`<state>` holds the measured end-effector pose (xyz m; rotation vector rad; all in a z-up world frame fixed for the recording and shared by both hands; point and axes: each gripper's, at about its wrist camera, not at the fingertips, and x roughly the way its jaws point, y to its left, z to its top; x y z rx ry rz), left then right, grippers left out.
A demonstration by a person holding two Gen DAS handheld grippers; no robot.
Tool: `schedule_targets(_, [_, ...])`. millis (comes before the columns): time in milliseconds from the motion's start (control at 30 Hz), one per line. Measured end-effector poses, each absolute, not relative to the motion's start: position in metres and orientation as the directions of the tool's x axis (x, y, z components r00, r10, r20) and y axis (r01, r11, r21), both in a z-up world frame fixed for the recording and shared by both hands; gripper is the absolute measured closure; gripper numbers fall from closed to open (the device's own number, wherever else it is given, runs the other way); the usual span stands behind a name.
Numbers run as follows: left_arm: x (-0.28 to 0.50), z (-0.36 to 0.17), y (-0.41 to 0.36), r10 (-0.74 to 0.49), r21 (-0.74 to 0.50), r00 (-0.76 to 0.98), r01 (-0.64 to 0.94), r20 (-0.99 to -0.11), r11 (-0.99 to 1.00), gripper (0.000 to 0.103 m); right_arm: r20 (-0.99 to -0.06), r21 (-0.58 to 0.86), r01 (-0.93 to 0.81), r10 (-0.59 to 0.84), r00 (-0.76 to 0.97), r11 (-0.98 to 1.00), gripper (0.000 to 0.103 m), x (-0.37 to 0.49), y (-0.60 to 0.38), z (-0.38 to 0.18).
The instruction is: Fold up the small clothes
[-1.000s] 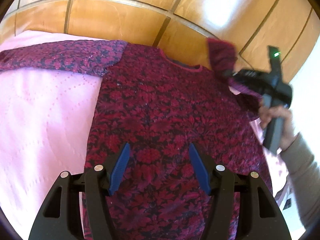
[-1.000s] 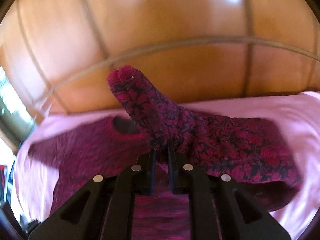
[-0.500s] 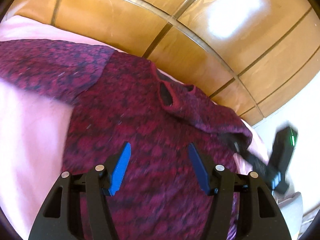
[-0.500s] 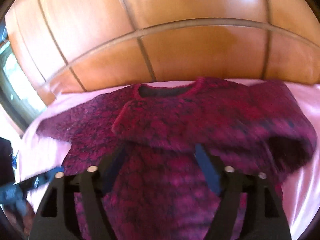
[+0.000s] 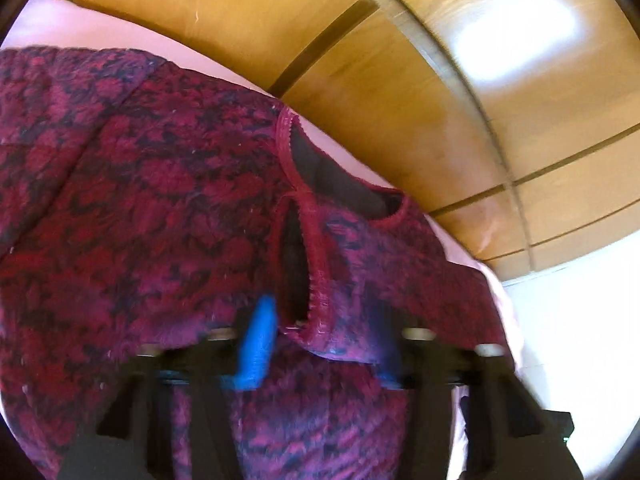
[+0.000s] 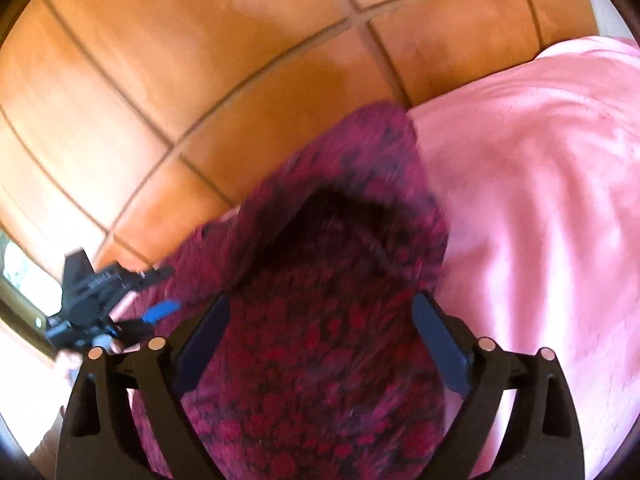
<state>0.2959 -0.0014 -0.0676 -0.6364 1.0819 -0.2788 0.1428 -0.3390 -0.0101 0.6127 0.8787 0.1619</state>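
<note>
A dark red and black patterned knit sweater [image 5: 152, 208] lies on a pink bedspread [image 6: 540, 184]. One sleeve [image 5: 384, 264] is folded across the chest, its cuff near the neckline [image 5: 340, 184]. My left gripper [image 5: 320, 344] is open, its blue fingers [image 5: 258, 344] low over the cuff. My right gripper [image 6: 320, 340] is open and empty over a fold of the sweater [image 6: 328, 320]. The left gripper also shows in the right wrist view [image 6: 160, 292].
A wooden panelled headboard [image 5: 400, 80] runs along the far side of the bed. The bedspread reaches to the right of the sweater in the right wrist view. A pale floor [image 5: 580, 340] shows past the bed's right edge.
My right gripper let go of the sleeve after laying it across the chest and swung right. My left gripper moved forward and down onto the folded cuff.
</note>
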Motion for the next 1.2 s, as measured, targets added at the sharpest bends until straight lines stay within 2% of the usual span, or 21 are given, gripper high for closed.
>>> schedule_targets(33, [0.297,-0.066,-0.003,-0.496,-0.596,0.464,-0.089,-0.734,0.798,0.095,-0.664,0.573,0.116,0.376,0.646,0.812,0.011,0.145,-0.343,-0.009])
schedule_targets(100, [0.297,-0.058,0.001,-0.473,-0.587,0.501,-0.089,-0.725,0.805,0.096,-0.65,0.596,0.132,0.38,0.659,0.792,0.011,0.156,-0.348,-0.011])
schedule_targets(300, [0.272,-0.023,0.038,-0.383,-0.537,0.622,-0.071,-0.683,0.841,0.097,-0.643,0.61,0.111,0.408,0.648,0.784,0.011,0.174,-0.342,-0.017])
schedule_targets(533, [0.254,-0.039,0.059,-0.279,-0.417,0.614,-0.09,-0.738,0.904,0.097,-0.678,0.605,0.13,0.423,0.601,0.786,0.011,0.177,-0.336,-0.039])
schedule_targets(700, [0.24,-0.047,0.056,-0.262,-0.377,0.618,-0.061,-0.741,0.924,0.097,-0.733,0.556,0.048,0.463,0.499,0.83,0.012,0.161,-0.321,-0.018])
schedule_targets(767, [0.232,-0.043,0.057,-0.266,-0.376,0.631,-0.045,-0.729,0.925,0.097,-0.718,0.55,-0.036,0.495,0.489,0.834,0.012,0.153,-0.314,0.002])
schedule_targets(933, [0.225,-0.035,0.063,-0.238,-0.347,0.647,-0.044,-0.724,0.937,0.097,-0.684,0.488,-0.078,0.436,0.585,0.869,0.012,0.175,-0.298,0.032])
schedule_targets(1133, [0.239,-0.058,0.071,-0.167,-0.282,0.589,-0.107,-0.791,0.953,0.097,-0.842,0.202,-0.018,0.183,0.507,0.979,0.016,0.227,-0.255,-0.028])
schedule_targets(1200, [0.234,-0.07,0.07,-0.156,-0.273,0.594,-0.111,-0.789,0.956,0.097,-0.838,0.117,-0.033,0.116,0.533,0.993,0.015,0.223,-0.244,-0.039])
